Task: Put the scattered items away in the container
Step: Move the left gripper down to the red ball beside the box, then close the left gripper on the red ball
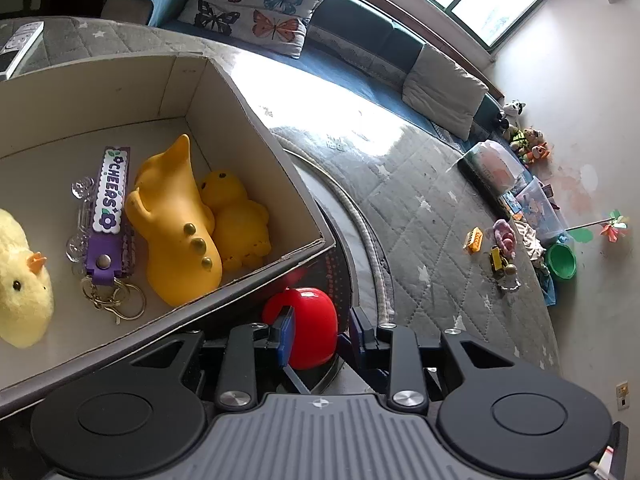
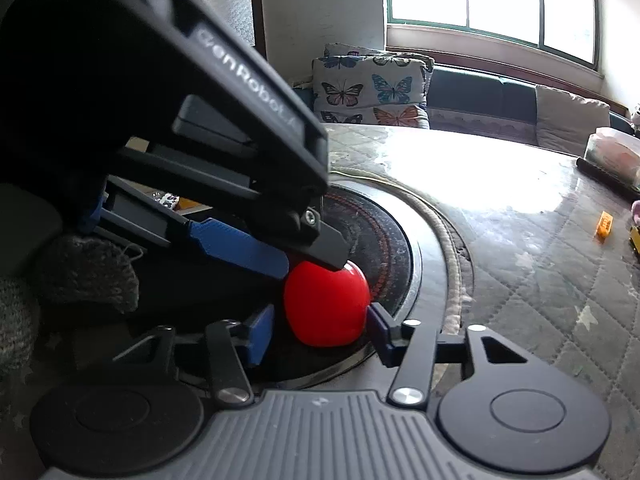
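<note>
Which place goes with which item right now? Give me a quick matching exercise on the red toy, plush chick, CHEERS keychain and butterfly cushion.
Items:
1. red round toy
2. plush chick
3. CHEERS keychain
4. butterfly cushion

Places:
A. on the sofa
B. in the box, at the left edge of the left wrist view
C. on the dark round plate, outside the box
D. in the box, beside the yellow dinosaur toy

Pairs: 1-C, 2-B, 3-D, 4-A
</note>
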`<state>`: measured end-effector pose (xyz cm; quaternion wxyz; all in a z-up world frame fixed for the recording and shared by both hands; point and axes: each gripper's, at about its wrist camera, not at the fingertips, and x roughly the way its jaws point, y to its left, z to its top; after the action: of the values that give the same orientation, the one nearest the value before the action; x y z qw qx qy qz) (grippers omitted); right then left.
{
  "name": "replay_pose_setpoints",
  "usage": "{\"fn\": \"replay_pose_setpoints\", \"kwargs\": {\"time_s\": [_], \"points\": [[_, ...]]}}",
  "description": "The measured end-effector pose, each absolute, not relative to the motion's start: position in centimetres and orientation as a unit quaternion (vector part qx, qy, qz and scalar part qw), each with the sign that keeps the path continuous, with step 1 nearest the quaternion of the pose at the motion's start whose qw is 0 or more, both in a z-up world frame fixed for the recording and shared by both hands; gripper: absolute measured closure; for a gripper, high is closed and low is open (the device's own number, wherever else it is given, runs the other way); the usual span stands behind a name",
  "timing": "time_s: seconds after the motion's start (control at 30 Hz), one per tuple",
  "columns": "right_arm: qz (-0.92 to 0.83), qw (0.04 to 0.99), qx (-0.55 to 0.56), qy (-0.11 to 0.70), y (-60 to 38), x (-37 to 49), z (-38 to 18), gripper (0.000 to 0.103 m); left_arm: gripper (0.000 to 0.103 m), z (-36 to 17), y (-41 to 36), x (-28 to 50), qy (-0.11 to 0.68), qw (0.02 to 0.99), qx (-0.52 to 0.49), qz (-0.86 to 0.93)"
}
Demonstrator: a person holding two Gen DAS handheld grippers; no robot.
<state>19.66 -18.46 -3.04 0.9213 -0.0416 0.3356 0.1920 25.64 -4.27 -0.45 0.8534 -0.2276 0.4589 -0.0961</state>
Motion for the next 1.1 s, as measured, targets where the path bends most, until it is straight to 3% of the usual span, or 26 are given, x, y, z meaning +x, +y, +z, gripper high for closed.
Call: {"fn": "replay_pose_setpoints", "kwargs": {"time_s": [0.23,0.5,1.1], "points": [[0.192,0.921,-0.041,0.335,-18.7,19.4,-3.1,0.059,0.071,-0.9,-4.4,25.8,0.464,0.851,-0.227,-0.092],[0.199,0.921,-0.046,0.33,-18.4,19.5,-3.2,0.054,0.071,-0.6,-4.5,25.6,0.46,0.853,-0.231,-0.089],[0.185,0.921,-0.036,0.339,-20.4,14.3,-1.7,0.055,0.069,-0.6,-5.5,23.5,0.463,0.848,-0.227,-0.118]]}}
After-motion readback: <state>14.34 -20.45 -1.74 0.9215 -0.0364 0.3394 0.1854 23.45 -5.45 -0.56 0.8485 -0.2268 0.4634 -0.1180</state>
